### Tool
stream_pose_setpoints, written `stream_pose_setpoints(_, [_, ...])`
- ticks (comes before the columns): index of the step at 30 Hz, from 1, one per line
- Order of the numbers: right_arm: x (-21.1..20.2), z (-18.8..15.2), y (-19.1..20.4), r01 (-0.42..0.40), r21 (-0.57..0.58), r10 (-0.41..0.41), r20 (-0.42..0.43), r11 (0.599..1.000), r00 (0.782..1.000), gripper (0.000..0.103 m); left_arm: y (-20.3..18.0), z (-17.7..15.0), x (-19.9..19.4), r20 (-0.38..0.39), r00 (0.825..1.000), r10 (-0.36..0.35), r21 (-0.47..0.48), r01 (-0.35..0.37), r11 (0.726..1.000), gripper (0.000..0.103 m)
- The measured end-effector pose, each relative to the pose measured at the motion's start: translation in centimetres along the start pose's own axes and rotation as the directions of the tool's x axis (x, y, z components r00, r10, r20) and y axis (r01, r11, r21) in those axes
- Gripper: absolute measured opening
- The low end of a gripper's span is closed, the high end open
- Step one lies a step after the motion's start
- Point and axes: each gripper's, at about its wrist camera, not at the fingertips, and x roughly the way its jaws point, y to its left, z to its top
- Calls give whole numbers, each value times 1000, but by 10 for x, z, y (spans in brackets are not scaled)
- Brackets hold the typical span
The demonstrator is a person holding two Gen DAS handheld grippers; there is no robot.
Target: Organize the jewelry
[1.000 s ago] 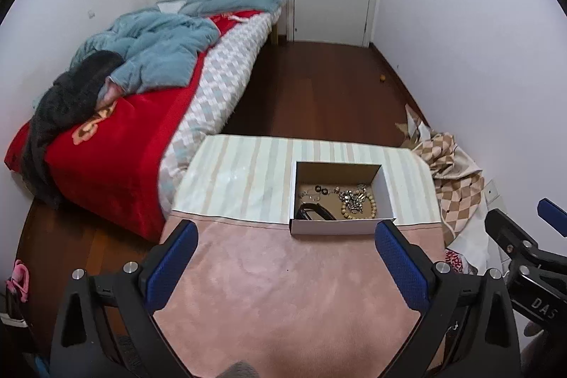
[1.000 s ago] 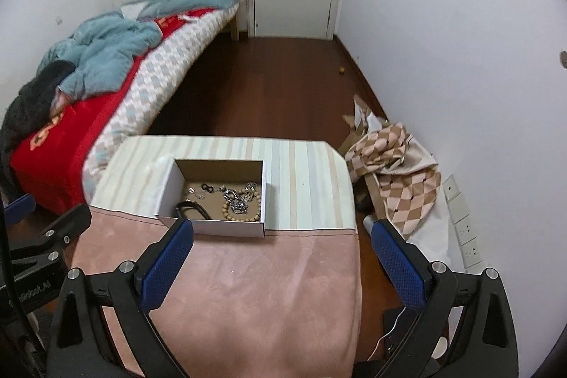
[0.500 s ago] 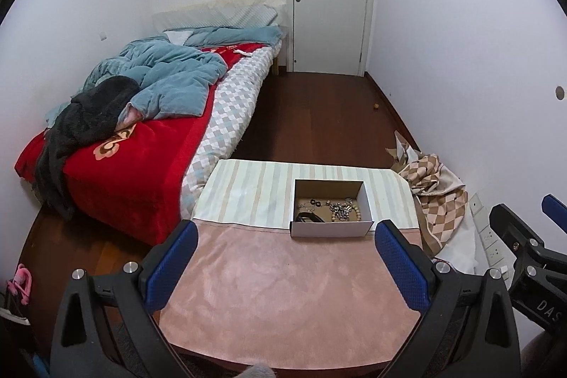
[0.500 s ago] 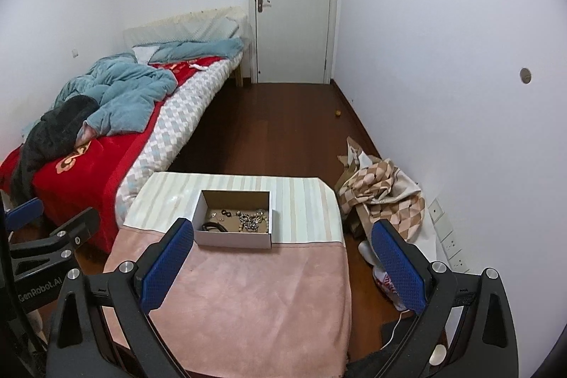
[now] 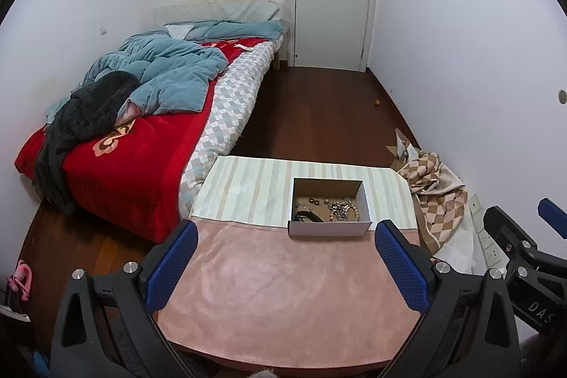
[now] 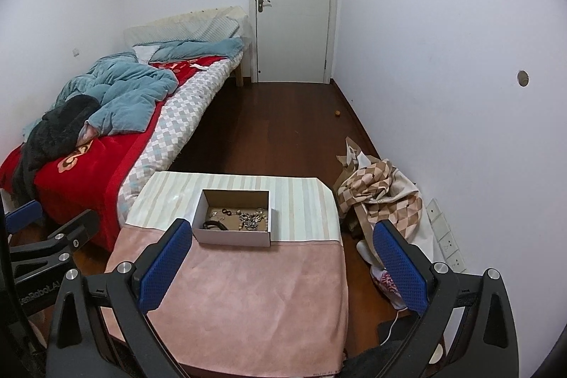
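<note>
Jewelry [image 5: 335,208] in box [image 5: 329,229]; both tongs spread, empty.

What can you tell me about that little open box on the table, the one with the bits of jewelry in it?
The box is a small, shallow rectangular carton, white outside and brown inside, apparently cardboard, with no lid on it. It sits flat on the table, mostly on the striped cloth, its near wall at the seam with the pink cloth. On its floor lie a beaded bracelet, a tangle of silvery pieces, small dark rings and a black band. Neither gripper touches it.
</note>
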Motion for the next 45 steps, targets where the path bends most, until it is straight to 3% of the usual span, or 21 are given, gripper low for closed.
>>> stream_pose_setpoints(19, [94,14,4,58,-5,-58,-119,998,991,103,-2,19,70,-74,996,48,10,-48,999,102])
stream_pose_setpoints(45, [105,15,10,52,-26,-55,-145,998,988,103,3,18,84,-103,994,40,-2,-41,999,102])
